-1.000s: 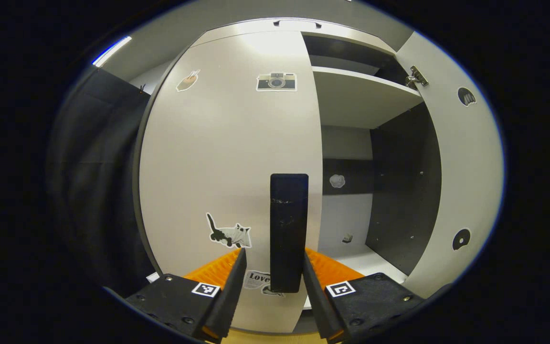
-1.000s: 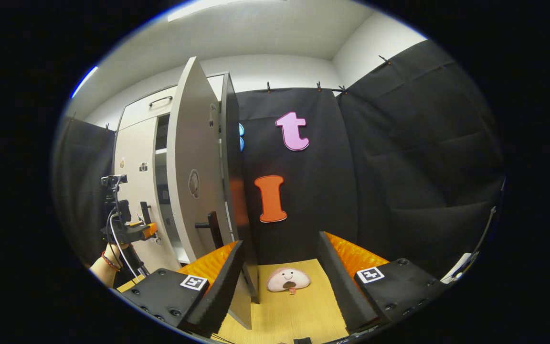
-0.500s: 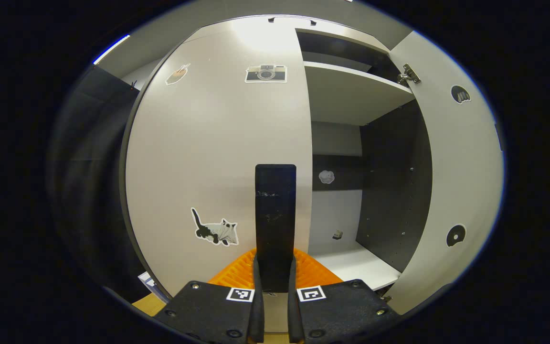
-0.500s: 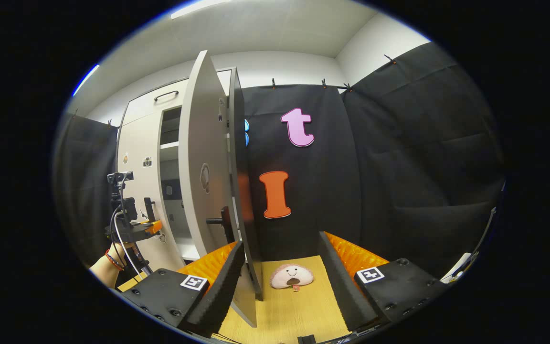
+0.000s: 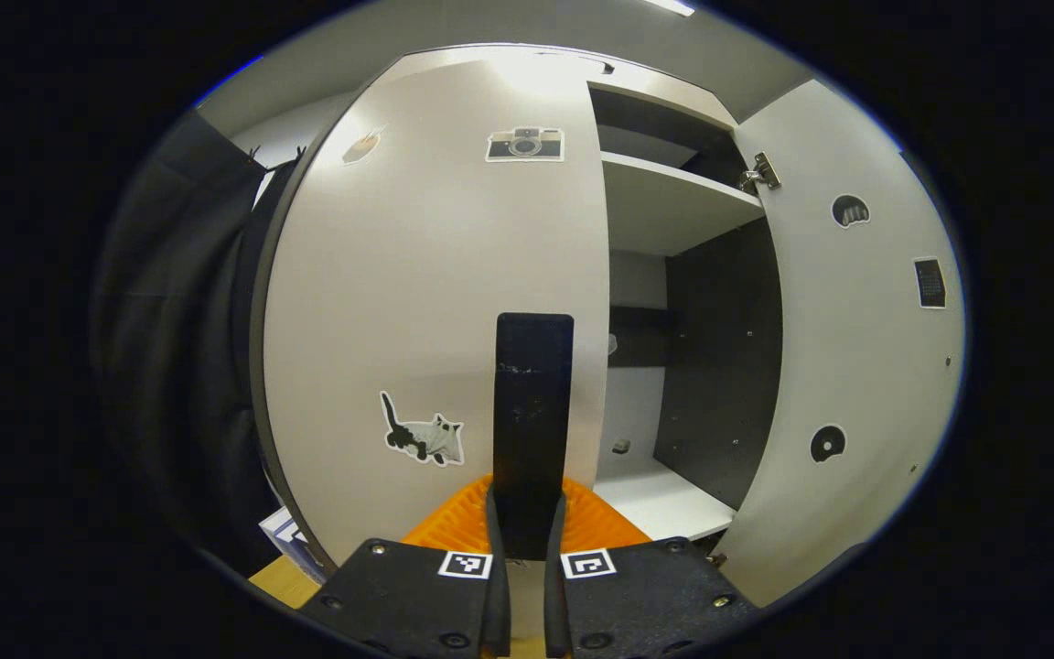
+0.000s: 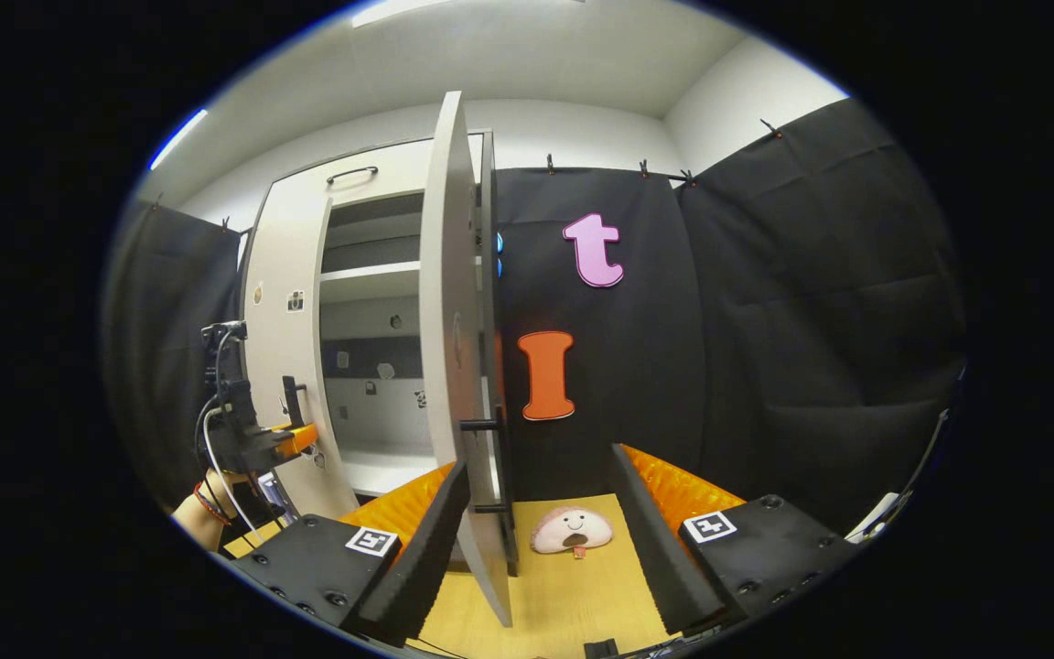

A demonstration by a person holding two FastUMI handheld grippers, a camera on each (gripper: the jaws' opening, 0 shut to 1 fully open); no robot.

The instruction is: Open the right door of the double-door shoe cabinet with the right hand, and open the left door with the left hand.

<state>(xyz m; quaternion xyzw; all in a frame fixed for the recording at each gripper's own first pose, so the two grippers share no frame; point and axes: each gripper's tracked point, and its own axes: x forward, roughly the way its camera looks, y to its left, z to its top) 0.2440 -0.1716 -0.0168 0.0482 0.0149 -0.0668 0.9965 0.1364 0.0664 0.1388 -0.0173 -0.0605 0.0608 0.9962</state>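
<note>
Shoe cabinet (image 6: pixel 371 302) dead ahead of you, its right door (image 6: pixel 454 348) swung wide and seen almost edge-on in the right gripper view, its left door (image 5: pixel 435 302) showing flat in the left gripper view. Your left tool (image 5: pixel 527 586) is clamped narrow on the left door handle (image 5: pixel 533 412), that tall black bar near the door's inner edge, both fingers (image 5: pixel 495 595) pressing its lower end from either side. From the right gripper view your left tool (image 6: pixel 294 439) sits level against that door, to the left of the open compartment, with your hand (image 6: pixel 207 503) below and behind it, a band at the wrist and cables looping up beside it.

Your right tool (image 6: pixel 536 558) stands wide, holding nothing, fingers spread apart and low, pointing toward the black cloth wall to the right of the cabinet. The right door's lower edge runs just beside its left finger (image 6: pixel 413 563); whether they touch, you cannot tell. The right door handle (image 6: pixel 481 426) juts out above that finger. Between the fingers, on the wooden floor (image 6: pixel 573 595) beside the cabinet's right side, lies a small plush toy (image 6: pixel 571 531).

Inside the cabinet, a white shelf (image 5: pixel 673 197) up top, a dark side panel (image 5: pixel 719 366) below it. Cat sticker (image 5: pixel 422 435) left of the gripped handle, camera sticker (image 5: pixel 525 145) high above it.
</note>
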